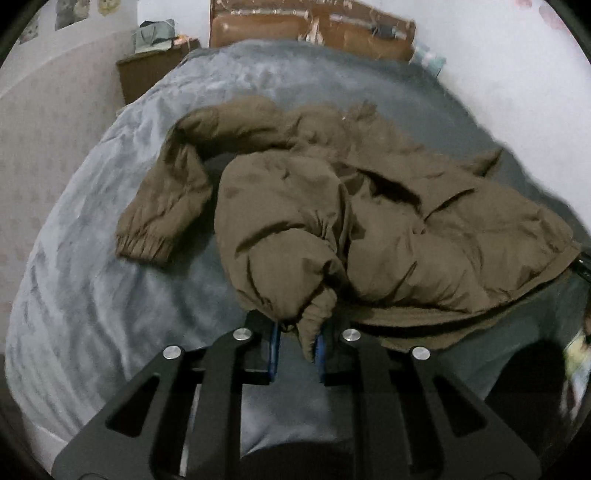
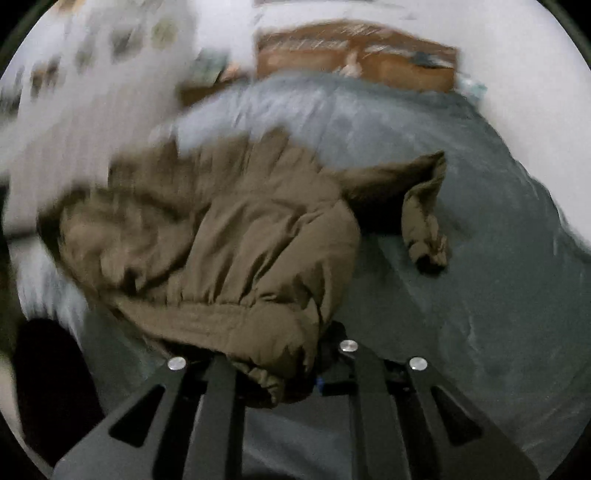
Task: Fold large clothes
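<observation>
A brown puffy jacket (image 1: 369,221) lies crumpled on a grey bed cover (image 1: 92,295). Its left sleeve (image 1: 162,206) bends down to an elastic cuff. My left gripper (image 1: 297,347) is shut on a bunched corner of the jacket's hem between the blue pads. In the blurred right wrist view the jacket (image 2: 207,251) spreads left of centre, with its other sleeve (image 2: 424,221) hanging to the right. My right gripper (image 2: 295,380) is shut on the jacket's hem corner, which covers the fingertips.
A wooden headboard (image 1: 310,33) stands at the far end of the bed against a pale wall. A brown nightstand (image 1: 147,70) with a bundle on top is at the far left. A dark shape (image 1: 528,376) sits at the bed's near right edge.
</observation>
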The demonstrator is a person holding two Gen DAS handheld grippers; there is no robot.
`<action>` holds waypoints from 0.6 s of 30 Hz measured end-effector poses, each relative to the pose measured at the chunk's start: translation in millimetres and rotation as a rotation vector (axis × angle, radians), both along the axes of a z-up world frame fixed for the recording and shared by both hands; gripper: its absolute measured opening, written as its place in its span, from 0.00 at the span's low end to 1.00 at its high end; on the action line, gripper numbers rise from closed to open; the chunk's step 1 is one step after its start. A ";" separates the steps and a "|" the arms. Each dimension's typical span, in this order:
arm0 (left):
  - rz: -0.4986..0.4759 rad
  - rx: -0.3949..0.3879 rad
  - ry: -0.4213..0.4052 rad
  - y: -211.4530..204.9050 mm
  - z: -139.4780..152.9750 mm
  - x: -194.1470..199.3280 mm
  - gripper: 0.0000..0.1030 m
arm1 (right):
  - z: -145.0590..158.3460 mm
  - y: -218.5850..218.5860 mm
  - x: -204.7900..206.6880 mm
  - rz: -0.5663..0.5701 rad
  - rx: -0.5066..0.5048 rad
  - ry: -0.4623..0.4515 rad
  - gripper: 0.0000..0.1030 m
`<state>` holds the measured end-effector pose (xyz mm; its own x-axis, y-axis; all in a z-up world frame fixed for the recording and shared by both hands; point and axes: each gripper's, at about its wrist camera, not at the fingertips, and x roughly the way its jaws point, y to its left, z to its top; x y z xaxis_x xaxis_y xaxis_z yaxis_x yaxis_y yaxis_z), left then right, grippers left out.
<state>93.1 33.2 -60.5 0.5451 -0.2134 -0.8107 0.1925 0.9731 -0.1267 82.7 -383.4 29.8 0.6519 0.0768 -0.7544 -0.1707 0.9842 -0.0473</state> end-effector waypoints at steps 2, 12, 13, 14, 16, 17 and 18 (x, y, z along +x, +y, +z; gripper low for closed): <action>0.021 -0.008 0.059 12.9 -23.2 -3.1 0.23 | -25.6 14.0 -4.6 0.083 -0.090 0.098 0.26; 0.217 0.078 -0.072 62.2 5.7 15.2 0.90 | 0.7 -58.6 -20.9 -0.030 0.126 -0.074 0.85; 0.234 0.098 -0.090 62.7 15.8 33.4 0.92 | 2.4 -70.6 -12.5 -0.093 0.098 -0.101 0.85; 0.260 0.130 -0.113 68.5 19.2 44.1 0.92 | 3.0 -78.2 -6.0 -0.134 0.080 -0.115 0.85; 0.306 0.188 -0.143 72.1 20.5 71.6 0.93 | -1.2 -102.0 17.8 -0.256 0.042 -0.145 0.85; 0.316 0.201 -0.145 75.7 18.1 88.4 0.95 | -5.9 -113.1 30.9 -0.302 0.055 -0.145 0.85; 0.326 0.218 -0.140 83.1 15.7 95.7 0.95 | -12.0 -121.8 42.4 -0.330 0.070 -0.139 0.85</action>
